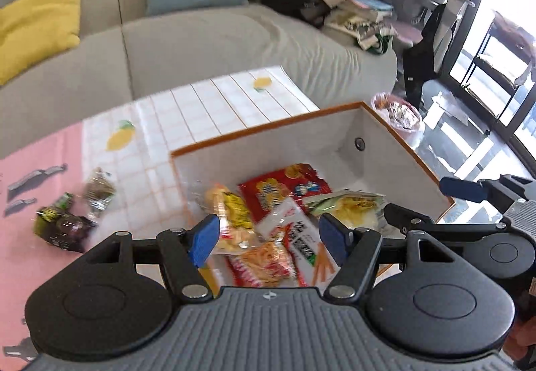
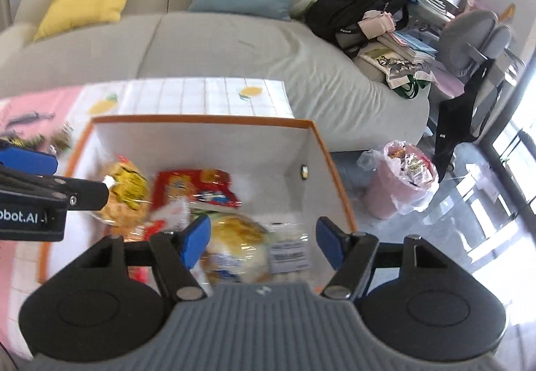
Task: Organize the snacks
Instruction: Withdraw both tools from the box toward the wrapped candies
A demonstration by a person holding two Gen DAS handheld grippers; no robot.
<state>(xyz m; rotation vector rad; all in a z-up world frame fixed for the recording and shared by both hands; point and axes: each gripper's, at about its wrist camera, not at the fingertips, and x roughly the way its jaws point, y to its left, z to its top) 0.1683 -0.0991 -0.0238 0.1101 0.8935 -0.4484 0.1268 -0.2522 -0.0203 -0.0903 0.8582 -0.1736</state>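
Observation:
A white box with an orange rim (image 1: 268,125) (image 2: 201,119) stands on the table and holds several snack packets. Among them are a red packet (image 1: 284,187) (image 2: 194,187), a yellow one (image 1: 232,210) (image 2: 129,192), a white packet printed with sticks (image 1: 298,233) and a pale bag of crisps (image 1: 351,207) (image 2: 241,237). My left gripper (image 1: 268,238) hovers open above the box's left half, empty. My right gripper (image 2: 263,242) hangs open over the right half, also empty. Loose dark green packets (image 1: 62,227) lie on the table left of the box.
The table wears a lemon-print cloth (image 1: 217,103) and a pink mat (image 1: 33,170). Behind it runs a beige sofa (image 2: 234,46) with yellow and blue cushions and a black backpack (image 2: 351,9). A pink bin (image 2: 398,183) and a grey chair (image 2: 475,36) stand on the floor at right.

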